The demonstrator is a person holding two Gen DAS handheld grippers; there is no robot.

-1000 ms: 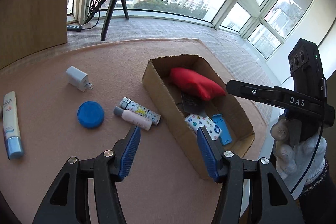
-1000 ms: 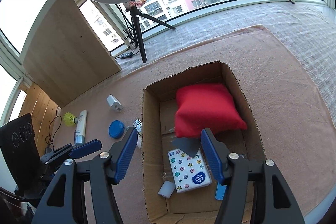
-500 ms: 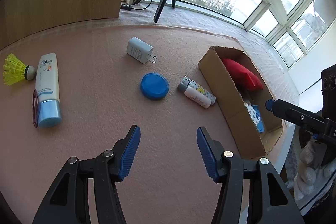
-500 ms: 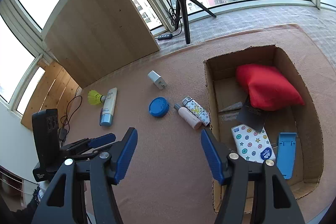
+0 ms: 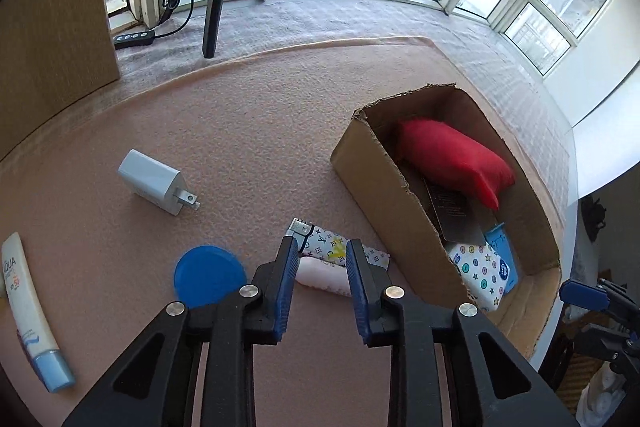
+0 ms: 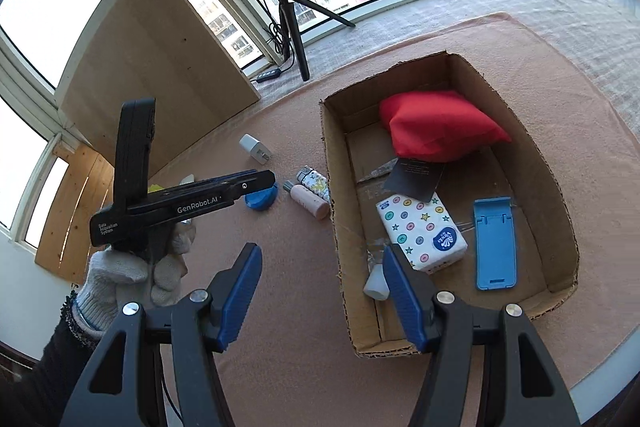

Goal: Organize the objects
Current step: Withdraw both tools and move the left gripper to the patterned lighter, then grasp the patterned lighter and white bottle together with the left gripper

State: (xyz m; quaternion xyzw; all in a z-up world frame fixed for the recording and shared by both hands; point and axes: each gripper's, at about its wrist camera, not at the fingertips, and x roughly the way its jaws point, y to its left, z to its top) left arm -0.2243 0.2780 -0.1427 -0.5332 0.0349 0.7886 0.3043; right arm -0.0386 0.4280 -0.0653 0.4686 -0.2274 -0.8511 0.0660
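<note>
A pink tube (image 5: 322,277) and a patterned lighter (image 5: 336,247) are lying side by side, touching, at lower centre, beside an open cardboard box (image 5: 384,195) at right holding a red pouch (image 5: 452,155).

box (image 5: 376,183): right of 2 tubes (image 5: 324,269) | cap (image 5: 210,275): left of tubes; charger (image 5: 154,181): behind cap

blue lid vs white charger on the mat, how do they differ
The blue lid is a flat round disc; the white charger is a boxy block with metal prongs sticking out. The lid lies nearer the left claw; the charger sits farther back. Both lie on the pink mat, outside the cardboard box.
</note>
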